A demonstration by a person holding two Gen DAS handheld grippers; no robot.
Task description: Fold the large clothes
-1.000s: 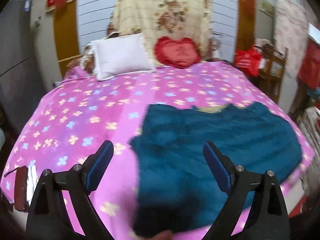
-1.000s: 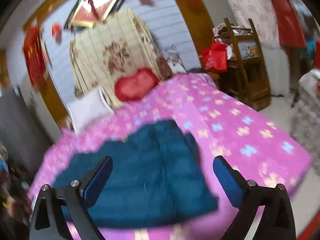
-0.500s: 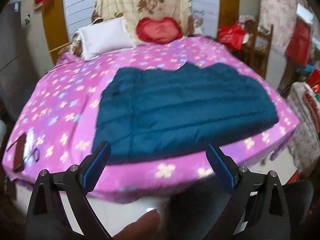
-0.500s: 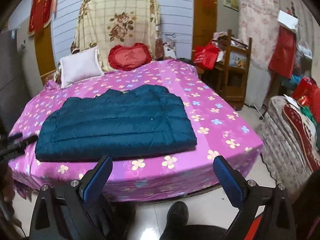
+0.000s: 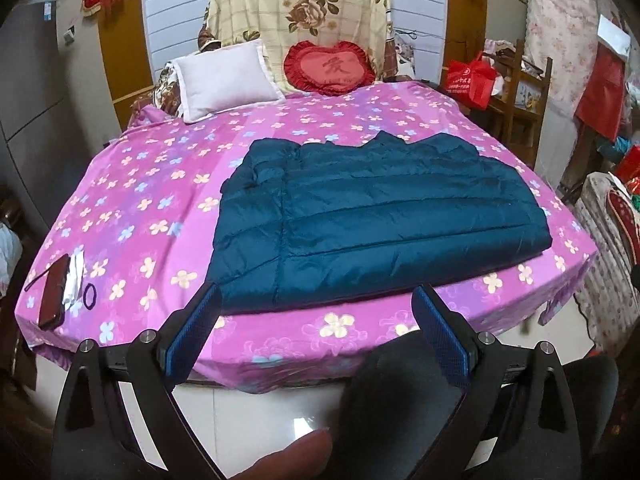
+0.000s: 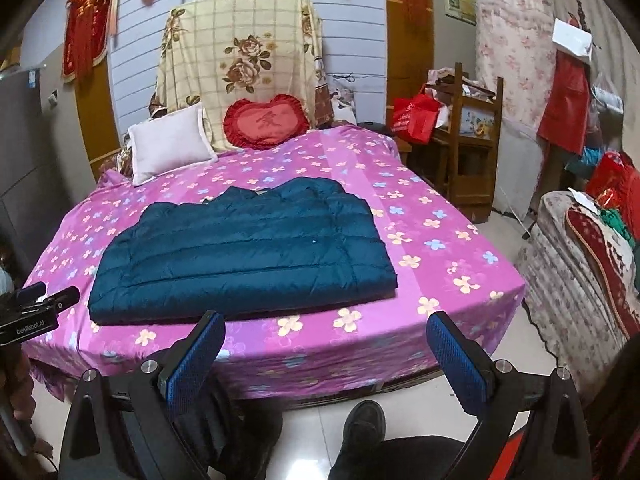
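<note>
A dark teal quilted down jacket (image 5: pixel 376 216) lies folded into a flat rectangle on the pink flowered bed (image 5: pixel 152 184). It also shows in the right wrist view (image 6: pixel 248 256), near the bed's (image 6: pixel 432 248) front edge. My left gripper (image 5: pixel 316 320) is open and empty, held back from the bed's foot, above the floor. My right gripper (image 6: pixel 326 342) is open and empty too, also off the bed. The left gripper's body (image 6: pixel 36 312) shows at the far left of the right wrist view.
A white pillow (image 5: pixel 224 80) and a red heart cushion (image 5: pixel 330 68) lie at the bed's head. A dark wallet (image 5: pixel 54 294) and a hair tie (image 5: pixel 90 296) lie at the bed's front left corner. A wooden shelf (image 6: pixel 468 136) and a covered couch (image 6: pixel 588 280) stand at the right.
Both grippers have pulled back from over the jacket to beyond the bed's foot. The jacket stays flat on the bed.
</note>
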